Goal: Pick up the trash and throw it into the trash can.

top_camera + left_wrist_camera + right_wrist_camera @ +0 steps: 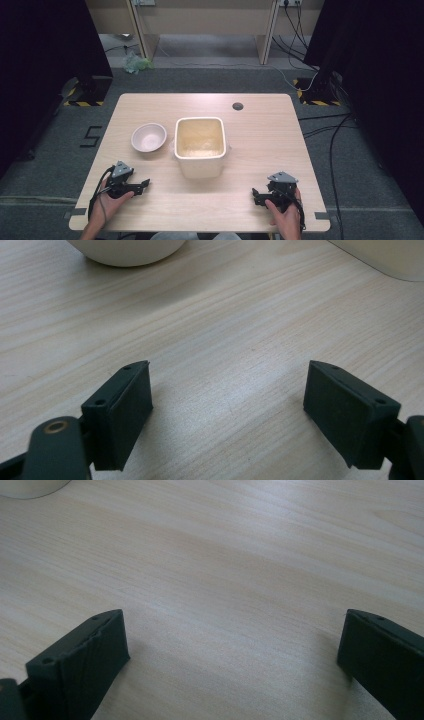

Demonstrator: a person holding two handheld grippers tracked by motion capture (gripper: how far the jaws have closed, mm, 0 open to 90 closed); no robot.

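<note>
We see the left gripper (pixel 142 184) and right gripper (pixel 256 195) resting low over the table (pixel 260 145), jaws spread, empty. The tub (pixel 200 145) and bowl (pixel 148 137) sit ahead, between them. We judge no step begun; next comes a reach forward.

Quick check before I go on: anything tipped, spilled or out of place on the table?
Nothing stands out. The small bowl and the square cream container both stand upright, side by side and apart, on the table, with no spill around them. The left gripper and right gripper are open near the front edge.
</note>
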